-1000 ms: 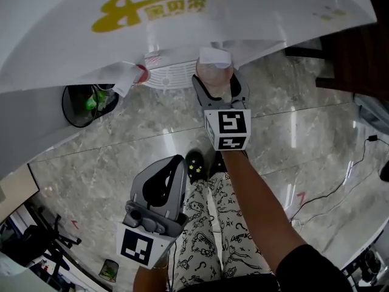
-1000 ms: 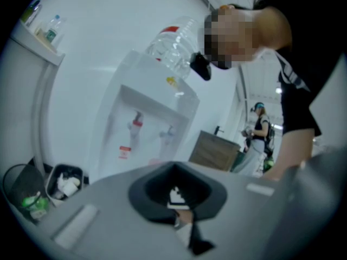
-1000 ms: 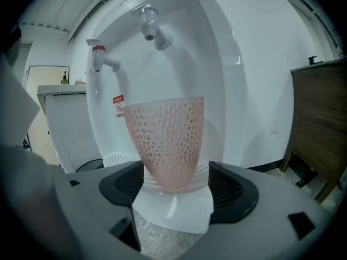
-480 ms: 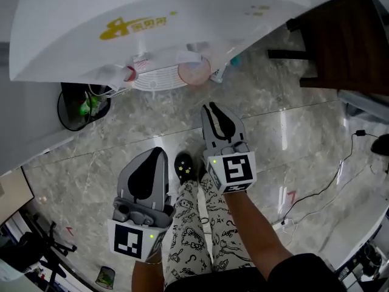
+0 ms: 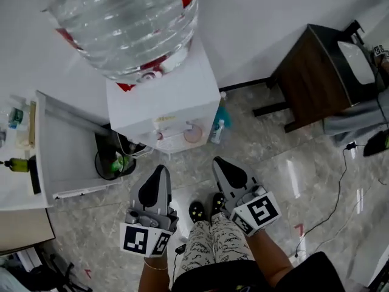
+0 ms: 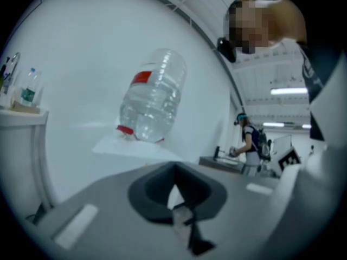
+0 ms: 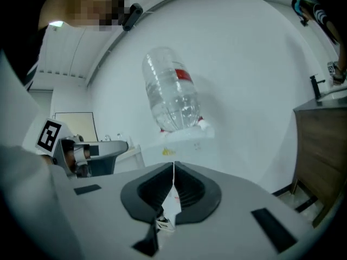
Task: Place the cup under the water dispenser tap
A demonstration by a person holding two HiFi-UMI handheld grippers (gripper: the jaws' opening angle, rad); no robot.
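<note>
The pinkish cup stands on the drip tray under the taps of the white water dispenser, whose big clear bottle sits on top. Both grippers hang well back from it, above the person's legs. My right gripper is shut with nothing between its jaws, and it points level at the dispenser bottle. My left gripper is beside it, also shut and holding nothing. In the left gripper view the left gripper faces the bottle. The cup shows in neither gripper view.
A black bin stands left of the dispenser beside a white shelf unit. A teal bottle stands on the floor at the dispenser's right. A dark wooden table and floor cables lie to the right. Another person stands far off.
My right gripper let go of the cup at the dispenser, drew back and shut. Both grippers rose and now sit farther from the dispenser; the cup stayed on the tray.
</note>
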